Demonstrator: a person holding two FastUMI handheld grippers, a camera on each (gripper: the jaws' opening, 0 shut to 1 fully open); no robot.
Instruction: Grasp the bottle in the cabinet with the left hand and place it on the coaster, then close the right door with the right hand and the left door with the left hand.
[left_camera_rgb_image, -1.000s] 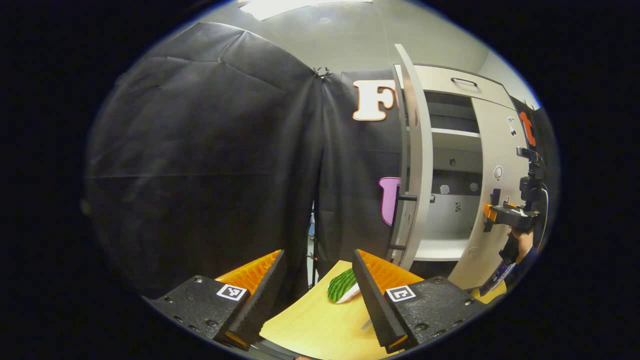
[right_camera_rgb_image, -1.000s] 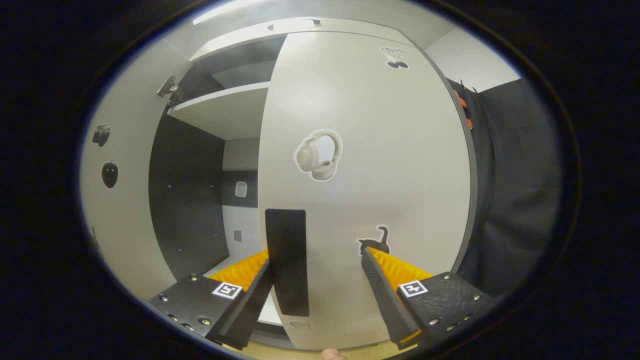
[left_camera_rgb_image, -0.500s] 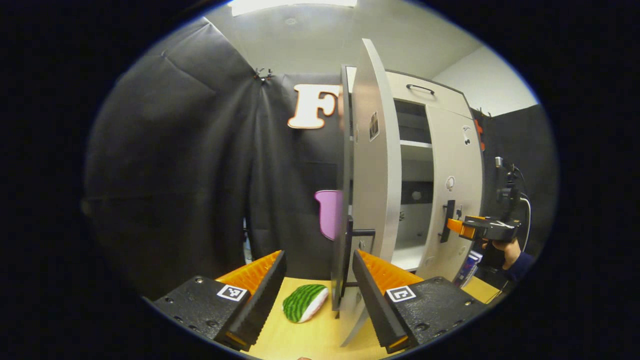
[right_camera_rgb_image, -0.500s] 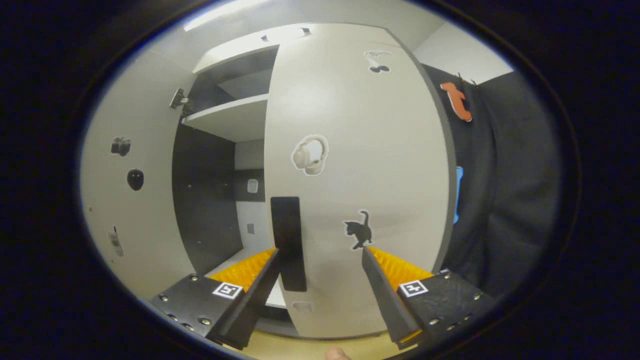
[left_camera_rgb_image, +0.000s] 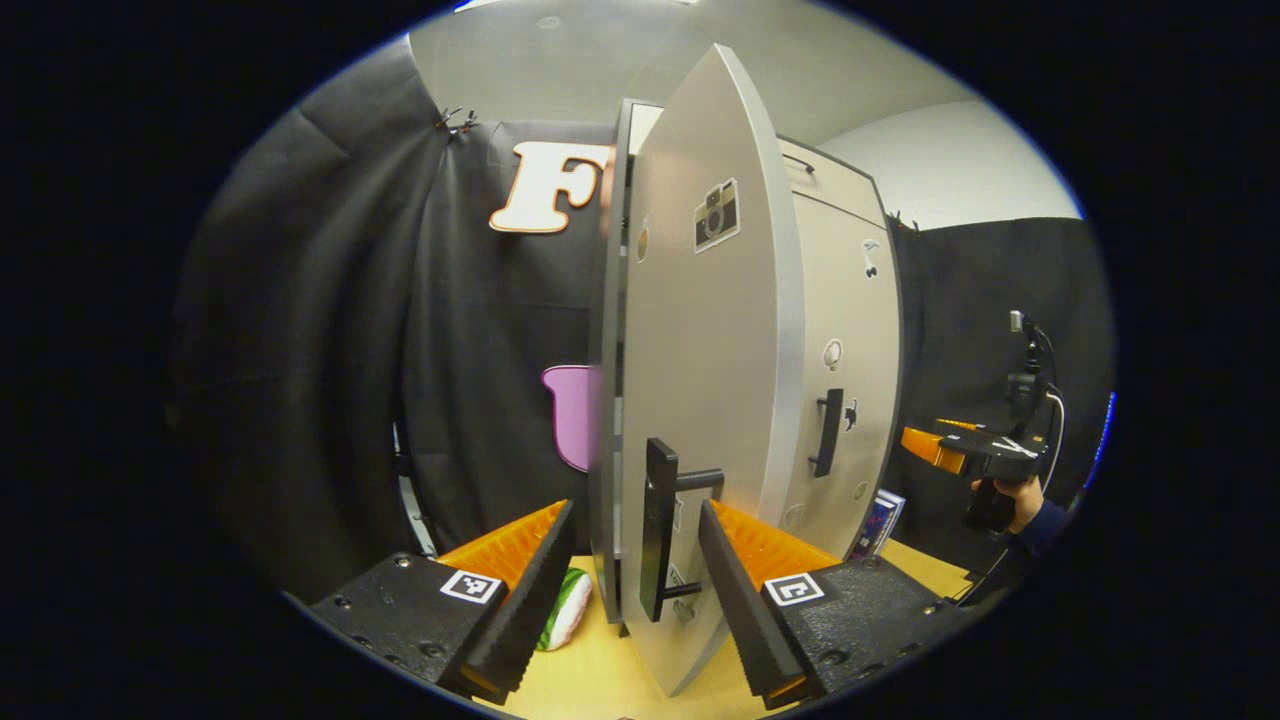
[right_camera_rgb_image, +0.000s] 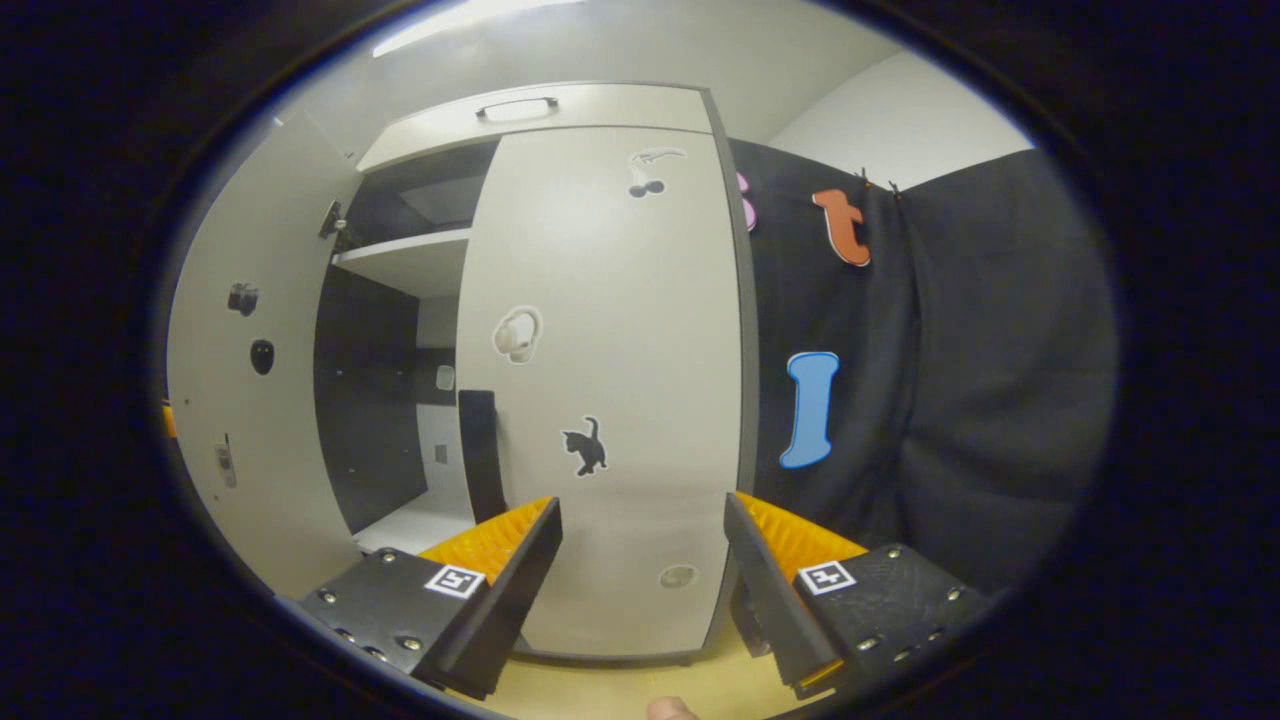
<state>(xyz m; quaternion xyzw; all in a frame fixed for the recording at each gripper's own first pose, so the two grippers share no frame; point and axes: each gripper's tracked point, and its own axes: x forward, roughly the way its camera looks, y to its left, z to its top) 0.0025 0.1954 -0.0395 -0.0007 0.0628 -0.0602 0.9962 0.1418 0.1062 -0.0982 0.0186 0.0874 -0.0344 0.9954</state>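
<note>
Left door (left_camera_rgb_image: 700, 400) to be pushed shut squarely near its handle (left_camera_rgb_image: 658, 530) by the spread left claw (left_camera_rgb_image: 632, 590); right claw (right_camera_rgb_image: 640, 585) likewise spread, idle.

Both views are evenly lit from a ceiling light (right_camera_rgb_image: 470, 18) overhead. Soft glare is seen on the pale right door (right_camera_rgb_image: 600, 330). Straight edges are bowed by fisheye distortion, and the cabinet interior (right_camera_rgb_image: 365, 400) is left in shadow.

A soft green-striped watermelon-slice toy (left_camera_rgb_image: 560, 610) lies on the light wooden table (left_camera_rgb_image: 600, 680). A small colourful box (left_camera_rgb_image: 878, 520) stands farther back on it.
</note>
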